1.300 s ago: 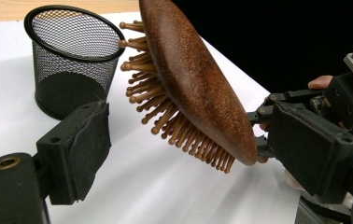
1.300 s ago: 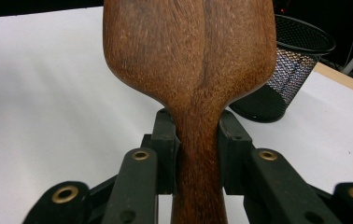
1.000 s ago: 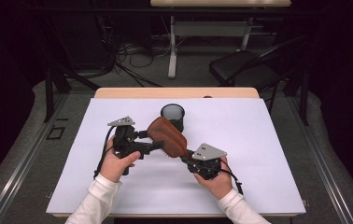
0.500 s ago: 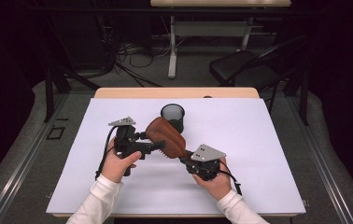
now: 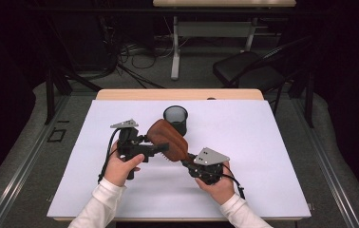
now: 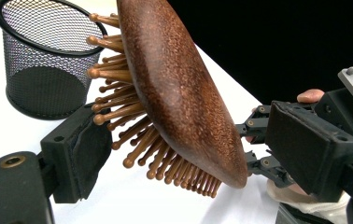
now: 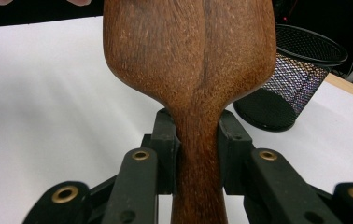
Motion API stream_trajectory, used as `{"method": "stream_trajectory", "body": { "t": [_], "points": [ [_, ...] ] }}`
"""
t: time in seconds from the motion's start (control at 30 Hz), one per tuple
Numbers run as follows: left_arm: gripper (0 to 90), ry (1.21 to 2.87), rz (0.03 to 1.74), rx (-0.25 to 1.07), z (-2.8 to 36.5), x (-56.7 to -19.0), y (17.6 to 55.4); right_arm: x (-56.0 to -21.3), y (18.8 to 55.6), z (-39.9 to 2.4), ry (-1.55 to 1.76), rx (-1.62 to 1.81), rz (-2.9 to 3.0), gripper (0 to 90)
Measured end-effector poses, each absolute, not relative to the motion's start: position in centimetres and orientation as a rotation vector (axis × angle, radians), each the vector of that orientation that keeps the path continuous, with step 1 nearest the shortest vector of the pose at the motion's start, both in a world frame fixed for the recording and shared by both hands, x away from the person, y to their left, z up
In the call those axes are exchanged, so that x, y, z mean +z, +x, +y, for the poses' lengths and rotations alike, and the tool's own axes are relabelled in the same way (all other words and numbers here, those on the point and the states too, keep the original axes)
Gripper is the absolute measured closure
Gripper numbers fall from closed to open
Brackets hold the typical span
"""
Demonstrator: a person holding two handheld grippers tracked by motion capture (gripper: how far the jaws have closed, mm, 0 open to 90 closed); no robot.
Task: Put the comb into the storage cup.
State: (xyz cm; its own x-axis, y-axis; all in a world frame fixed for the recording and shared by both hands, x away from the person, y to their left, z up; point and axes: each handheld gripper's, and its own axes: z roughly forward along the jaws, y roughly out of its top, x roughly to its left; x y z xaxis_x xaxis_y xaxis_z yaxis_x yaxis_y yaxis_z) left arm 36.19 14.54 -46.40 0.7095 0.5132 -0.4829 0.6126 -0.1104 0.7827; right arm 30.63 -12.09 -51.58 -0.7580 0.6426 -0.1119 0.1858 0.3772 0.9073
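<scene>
The hairbrush [image 6: 184, 93] shows reddish-brown wood with a fine speckled grain and a soft sheen, and its pins [image 6: 118, 112] are paler smooth wood with rounded tips. The pen cup [image 6: 44, 60] is black wire mesh, matt (a solid dark base inside). The tabletop cover [image 5: 263, 156] looks like smooth white matt sheet. The right gripper [image 7: 198, 154] is matt black plastic with brass-coloured rivets.

Brown wooden paddle hairbrush [image 5: 169, 139], held tilted above the table, bristles facing down-left, handle lower right
</scene>
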Motion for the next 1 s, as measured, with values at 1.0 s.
{"method": "stream_trajectory", "body": {
  "t": [1.0],
  "points": [
    [16.4, 1.755, 0.909, -0.13, 14.27, -46.86, 36.34, -51.79, 30.03, -11.12, 0.675, 1.369, 2.205, 72.0]
  ]
}}
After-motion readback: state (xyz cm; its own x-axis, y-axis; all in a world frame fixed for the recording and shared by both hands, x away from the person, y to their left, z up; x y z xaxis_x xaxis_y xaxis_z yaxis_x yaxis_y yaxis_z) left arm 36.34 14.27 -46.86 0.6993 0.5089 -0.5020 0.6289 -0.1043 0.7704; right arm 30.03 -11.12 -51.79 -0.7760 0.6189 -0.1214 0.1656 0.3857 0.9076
